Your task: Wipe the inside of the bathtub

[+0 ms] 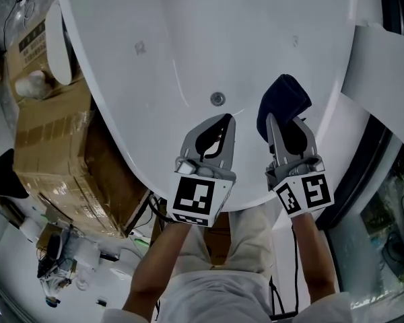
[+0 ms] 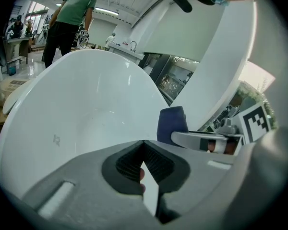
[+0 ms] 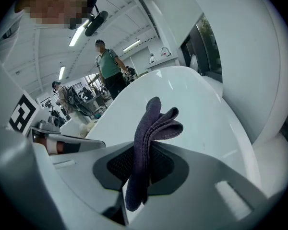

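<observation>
A white oval bathtub (image 1: 155,59) fills the head view, with its round drain (image 1: 217,99) near the near end. My right gripper (image 1: 273,121) is shut on a folded dark blue cloth (image 1: 283,103), held over the tub's near right side. The cloth (image 3: 151,128) sticks up between the jaws in the right gripper view. My left gripper (image 1: 227,118) hovers just left of it, below the drain, shut with nothing in it. The left gripper view shows its jaws meeting at the tip (image 2: 144,142), with the cloth (image 2: 172,124) and right gripper beyond.
Cardboard boxes (image 1: 50,147) stand stacked left of the tub. A dark glass partition (image 1: 363,167) runs along the right. A person in a green shirt (image 2: 69,18) stands beyond the tub's far end. Cables and small gear (image 1: 60,261) lie on the floor at lower left.
</observation>
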Demonstrator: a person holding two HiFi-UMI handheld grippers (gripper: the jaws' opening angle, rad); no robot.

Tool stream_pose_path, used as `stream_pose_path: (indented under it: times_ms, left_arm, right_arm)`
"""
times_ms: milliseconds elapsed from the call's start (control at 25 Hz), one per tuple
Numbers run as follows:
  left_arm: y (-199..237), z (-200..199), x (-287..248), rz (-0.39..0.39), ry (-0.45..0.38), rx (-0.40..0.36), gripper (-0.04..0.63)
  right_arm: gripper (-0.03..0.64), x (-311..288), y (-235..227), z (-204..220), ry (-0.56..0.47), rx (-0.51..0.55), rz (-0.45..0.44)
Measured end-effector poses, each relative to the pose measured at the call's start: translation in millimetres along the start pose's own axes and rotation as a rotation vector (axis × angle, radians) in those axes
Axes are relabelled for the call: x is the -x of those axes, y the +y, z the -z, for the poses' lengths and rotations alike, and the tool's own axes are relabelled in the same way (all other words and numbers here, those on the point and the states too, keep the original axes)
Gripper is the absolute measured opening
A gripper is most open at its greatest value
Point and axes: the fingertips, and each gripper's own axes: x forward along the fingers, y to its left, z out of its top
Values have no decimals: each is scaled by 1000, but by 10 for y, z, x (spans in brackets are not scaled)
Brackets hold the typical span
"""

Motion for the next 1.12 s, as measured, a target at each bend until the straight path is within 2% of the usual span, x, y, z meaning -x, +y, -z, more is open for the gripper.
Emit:
stream_pose_path:
  times_ms: [360,680,1120]
  left_arm:
    - [227,300,-325,-13,16,50,0]
    - [316,304,-473,-15,1,40,0]
    - [452,523,-709,-16,24,54,0]
  right_arm:
    - [60,-356,-228,251,20,8,15]
    - [60,-598,-377,404,56,9,27]
    - [60,-897,-536,720,94,24,34]
